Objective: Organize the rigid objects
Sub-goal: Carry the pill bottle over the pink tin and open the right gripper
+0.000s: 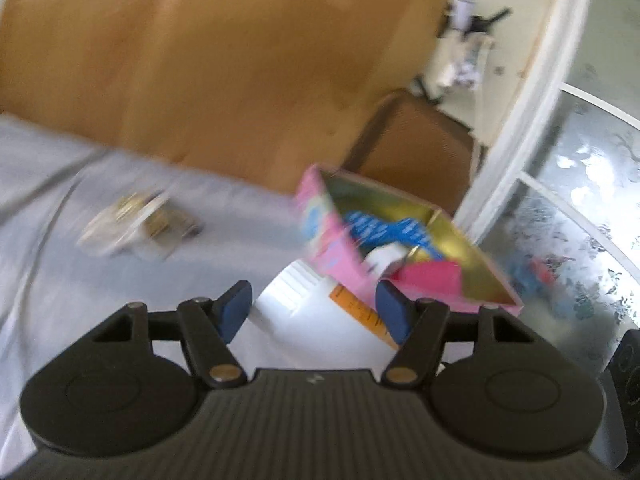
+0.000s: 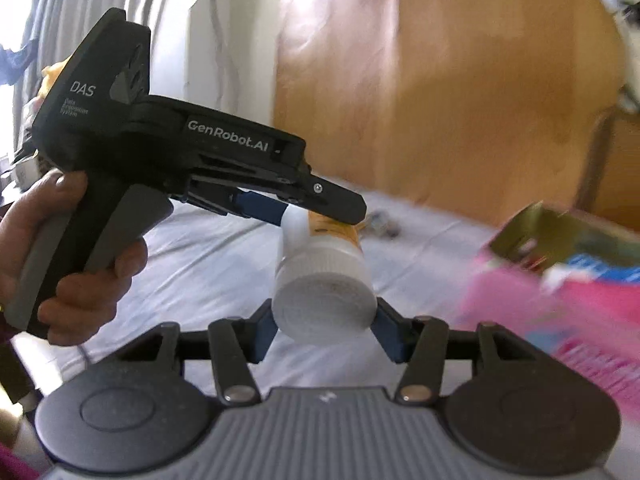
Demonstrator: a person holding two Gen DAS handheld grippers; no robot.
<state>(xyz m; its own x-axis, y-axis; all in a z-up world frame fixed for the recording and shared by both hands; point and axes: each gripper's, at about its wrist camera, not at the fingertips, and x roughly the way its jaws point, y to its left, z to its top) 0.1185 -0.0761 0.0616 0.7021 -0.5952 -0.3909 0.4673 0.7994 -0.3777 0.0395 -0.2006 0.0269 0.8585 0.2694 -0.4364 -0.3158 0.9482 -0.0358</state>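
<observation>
White bottle [image 2: 324,276] clamped at cap end by right gripper [image 2: 324,320]; left gripper [image 2: 320,216] jaws straddle its base, contact unclear. Pink box [image 1: 400,240], frame right, part-filled; bottle not yet stowed.

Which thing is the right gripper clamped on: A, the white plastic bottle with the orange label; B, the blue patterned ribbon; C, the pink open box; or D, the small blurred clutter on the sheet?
A: in the right wrist view the right gripper has its blue pads pressed on both sides of the ribbed cap of the white plastic bottle with the orange label, while the pink open box lies off to the side.
</observation>
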